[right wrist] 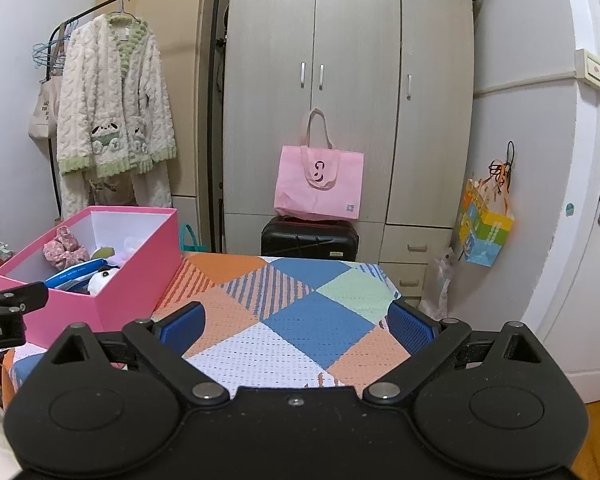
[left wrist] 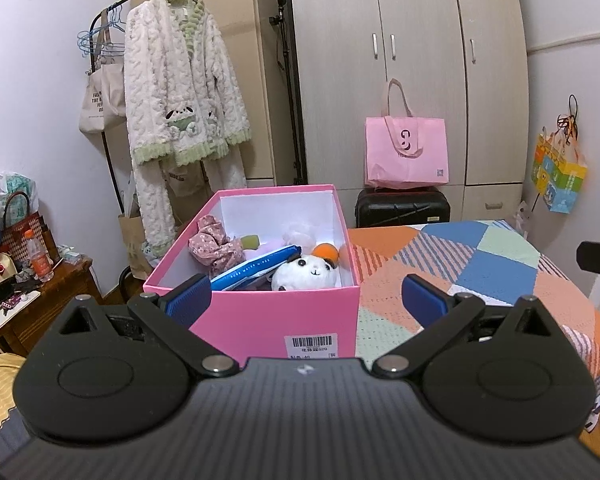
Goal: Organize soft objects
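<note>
While both my claws hang wide apart and hold nothing, the soft toys sit in the pink box [left wrist: 276, 312]. It lies right ahead of my left claw [left wrist: 306, 298], nearer than my right claw [right wrist: 296, 326].

The right gripper [right wrist: 296, 322] hovers with its jaws spread wide and nothing between them, above a bench covered by a patchwork cloth of orange, blue, green and white [right wrist: 300, 320]. At the bench's left edge stands an open pink cardboard box [right wrist: 132, 276] holding a white panda plush toy [right wrist: 102, 278], a pink floral fabric bundle [right wrist: 64, 248] and a blue packet [right wrist: 74, 274].
</note>
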### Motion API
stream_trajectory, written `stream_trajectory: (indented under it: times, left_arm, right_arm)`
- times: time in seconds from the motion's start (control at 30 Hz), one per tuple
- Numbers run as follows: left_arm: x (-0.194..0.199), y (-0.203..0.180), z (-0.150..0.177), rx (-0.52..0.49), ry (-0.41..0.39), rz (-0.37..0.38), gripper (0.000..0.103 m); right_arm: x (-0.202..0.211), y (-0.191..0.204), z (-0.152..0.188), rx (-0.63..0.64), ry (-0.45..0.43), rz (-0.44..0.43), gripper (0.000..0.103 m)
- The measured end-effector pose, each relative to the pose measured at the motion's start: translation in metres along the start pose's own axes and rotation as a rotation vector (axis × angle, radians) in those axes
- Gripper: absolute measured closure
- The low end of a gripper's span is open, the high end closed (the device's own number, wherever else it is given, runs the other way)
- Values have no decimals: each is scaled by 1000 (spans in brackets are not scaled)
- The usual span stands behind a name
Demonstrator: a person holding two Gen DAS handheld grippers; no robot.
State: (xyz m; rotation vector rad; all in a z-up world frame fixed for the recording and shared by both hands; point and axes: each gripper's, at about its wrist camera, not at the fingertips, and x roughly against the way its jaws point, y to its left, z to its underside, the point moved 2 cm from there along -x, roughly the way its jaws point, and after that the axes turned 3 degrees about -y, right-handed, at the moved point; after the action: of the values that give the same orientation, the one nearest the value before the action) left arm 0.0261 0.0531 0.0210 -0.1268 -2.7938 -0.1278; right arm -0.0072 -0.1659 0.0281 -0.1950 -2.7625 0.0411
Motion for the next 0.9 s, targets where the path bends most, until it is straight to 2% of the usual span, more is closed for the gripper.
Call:
stream_trajectory:
  times: [0.9]
  left_arm:
    - [0,0,1,6,14,0,0]
  right_arm:
    - [0,1,2,8,-7,3,3]
